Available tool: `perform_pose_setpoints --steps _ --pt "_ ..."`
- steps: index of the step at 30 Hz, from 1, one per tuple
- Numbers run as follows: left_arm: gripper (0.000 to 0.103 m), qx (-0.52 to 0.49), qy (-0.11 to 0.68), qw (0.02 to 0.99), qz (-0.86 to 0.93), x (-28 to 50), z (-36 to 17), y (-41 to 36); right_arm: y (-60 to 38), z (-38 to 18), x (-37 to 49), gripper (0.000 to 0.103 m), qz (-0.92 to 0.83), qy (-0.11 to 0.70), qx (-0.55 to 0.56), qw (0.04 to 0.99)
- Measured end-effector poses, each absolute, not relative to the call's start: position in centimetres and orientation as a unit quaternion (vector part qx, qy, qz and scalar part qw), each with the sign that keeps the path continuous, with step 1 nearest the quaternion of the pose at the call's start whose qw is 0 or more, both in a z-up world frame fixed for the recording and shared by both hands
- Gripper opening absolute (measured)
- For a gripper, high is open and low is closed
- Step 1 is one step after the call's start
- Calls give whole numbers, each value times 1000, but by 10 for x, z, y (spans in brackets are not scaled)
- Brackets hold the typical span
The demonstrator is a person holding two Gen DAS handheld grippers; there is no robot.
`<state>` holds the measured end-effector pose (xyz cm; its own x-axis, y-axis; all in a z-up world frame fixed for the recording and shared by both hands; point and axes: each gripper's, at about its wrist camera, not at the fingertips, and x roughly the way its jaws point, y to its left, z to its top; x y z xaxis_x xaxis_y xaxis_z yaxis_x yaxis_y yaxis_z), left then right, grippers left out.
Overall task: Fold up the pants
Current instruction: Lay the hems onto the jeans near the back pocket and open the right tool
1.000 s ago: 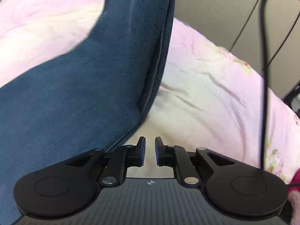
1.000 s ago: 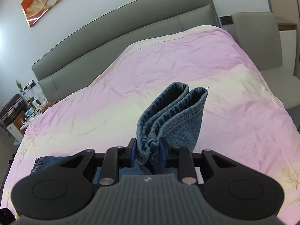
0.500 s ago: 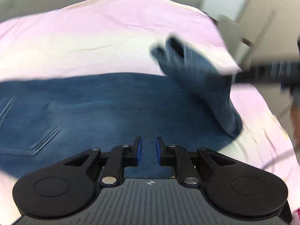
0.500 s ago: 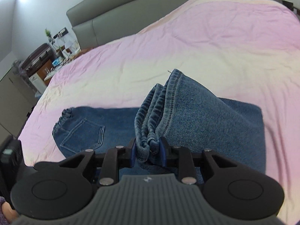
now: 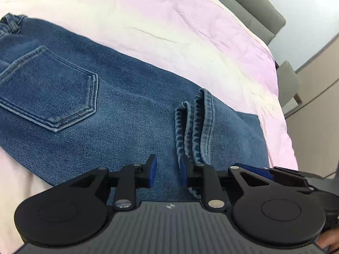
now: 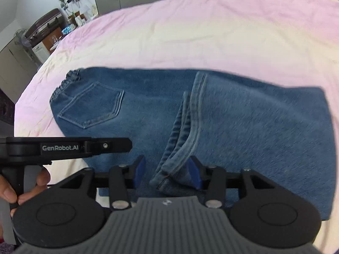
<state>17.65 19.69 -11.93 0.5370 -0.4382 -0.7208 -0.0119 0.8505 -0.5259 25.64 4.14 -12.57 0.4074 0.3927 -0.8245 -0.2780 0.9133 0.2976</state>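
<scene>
The pants (image 6: 233, 127) lie folded across the bed (image 6: 190, 31), long axis left to right, hems (image 6: 180, 137) between the opening right gripper (image 6: 167, 173) jaws, no longer pinched, while the left gripper (image 5: 167, 170), opening empty, hovers just beside.

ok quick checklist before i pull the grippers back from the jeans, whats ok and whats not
1. Leg hems brought over onto the jeans: ok, they lie past the middle, short of the back pocket.
2. Right gripper letting go: not ok yet, its jaws are opening, but the hem corner sits between them against the right pad.
3. Left gripper free: ok, its jaws are opening with nothing between them; the hems sit just beside its right finger.
4. Fold edge square: cannot tell, that part of the picture is blurred.
5. Hems lying flat: not ok, the layers are bunched.
6. Bedsheet around the jeans: ok, no clutter.
</scene>
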Motion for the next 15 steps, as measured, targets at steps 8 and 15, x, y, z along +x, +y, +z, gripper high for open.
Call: perform_pose_setpoints --steps 8,15 --pt "27 -267 485 823 -127 182 -127 191 53 -157 263 43 144 536 26 831" --pt "41 -318 473 808 -148 184 -125 191 39 -142 251 11 174 523 94 829"
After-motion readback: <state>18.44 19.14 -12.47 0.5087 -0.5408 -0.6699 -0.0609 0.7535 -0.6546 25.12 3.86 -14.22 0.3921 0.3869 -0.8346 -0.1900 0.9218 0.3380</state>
